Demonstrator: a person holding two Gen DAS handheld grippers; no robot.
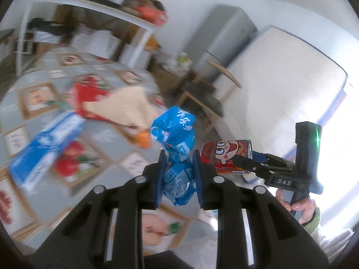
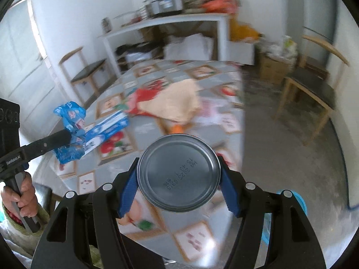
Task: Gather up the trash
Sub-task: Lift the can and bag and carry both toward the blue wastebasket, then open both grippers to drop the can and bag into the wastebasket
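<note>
My left gripper is shut on a crumpled blue plastic wrapper, held up above the patterned table. In the right wrist view the same blue wrapper hangs at the left in the left gripper. My right gripper is shut on a red drink can, whose grey bottom faces the camera. In the left wrist view the red can, printed with a cartoon face, lies sideways in the right gripper at the right.
On the table lie a blue and white box, a red packet and a beige cloth. Wooden chairs stand around it. A white shelf stands behind. A blue bin rim shows at the lower right.
</note>
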